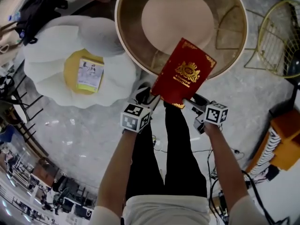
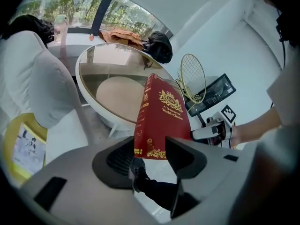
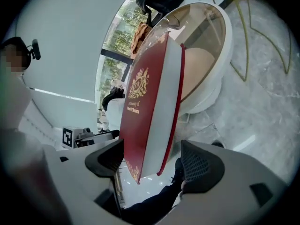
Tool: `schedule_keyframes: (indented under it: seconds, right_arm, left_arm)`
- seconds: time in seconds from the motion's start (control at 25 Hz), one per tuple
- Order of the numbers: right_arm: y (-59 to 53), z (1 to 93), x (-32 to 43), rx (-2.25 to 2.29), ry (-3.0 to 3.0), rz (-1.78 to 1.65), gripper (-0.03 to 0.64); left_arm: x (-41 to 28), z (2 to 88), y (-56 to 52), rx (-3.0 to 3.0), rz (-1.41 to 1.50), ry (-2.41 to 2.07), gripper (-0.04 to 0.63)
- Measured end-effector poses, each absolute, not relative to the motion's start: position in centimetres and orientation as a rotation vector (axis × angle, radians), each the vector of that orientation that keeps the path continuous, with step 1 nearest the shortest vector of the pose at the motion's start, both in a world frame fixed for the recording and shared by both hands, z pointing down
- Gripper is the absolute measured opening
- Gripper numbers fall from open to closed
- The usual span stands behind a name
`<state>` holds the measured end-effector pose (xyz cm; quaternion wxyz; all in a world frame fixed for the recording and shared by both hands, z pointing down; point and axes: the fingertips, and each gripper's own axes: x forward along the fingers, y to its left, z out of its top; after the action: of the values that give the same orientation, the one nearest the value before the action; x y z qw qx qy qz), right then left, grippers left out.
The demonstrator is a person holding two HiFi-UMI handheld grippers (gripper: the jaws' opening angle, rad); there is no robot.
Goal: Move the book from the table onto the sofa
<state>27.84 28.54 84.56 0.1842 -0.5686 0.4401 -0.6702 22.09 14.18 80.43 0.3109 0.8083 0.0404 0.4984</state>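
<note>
round table [image 1: 123, 46] cut off at 12 o'clock of the head view, wire chair [image 1: 276, 39] at 3 o'clock. booklet [image 1: 90, 74] print too small to read. in the left gripper view, one jaw of the left gripper [image 2: 150, 151] hides the corner of the book [image 2: 161, 116] at 5 o'clock.

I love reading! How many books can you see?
2. A red book upright by the table; a small book on the sofa. Others may be hidden.
</note>
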Motion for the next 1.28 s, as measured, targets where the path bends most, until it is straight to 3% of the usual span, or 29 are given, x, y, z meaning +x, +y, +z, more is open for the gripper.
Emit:
schedule_keyframes:
  seconds: [0.4,0.72,1.28]
  right_arm:
    - [25.3,86.5,27.4,-1.409,1.247,-1.865,0.377]
    - [25.6,83.1,28.2,-1.304,1.304,-1.816,0.288]
    - [23.7,79.3,28.2,-1.298,1.543,-1.879,0.285]
  left_arm:
    - [22.6,82.9,15.4,2.042,1.273,0.154,0.227]
    - [22.5,81.2,15.9,2.025,1.189,0.135,0.225]
    - [20.8,77.9,15.2,2.043,1.041,0.011,0.224]
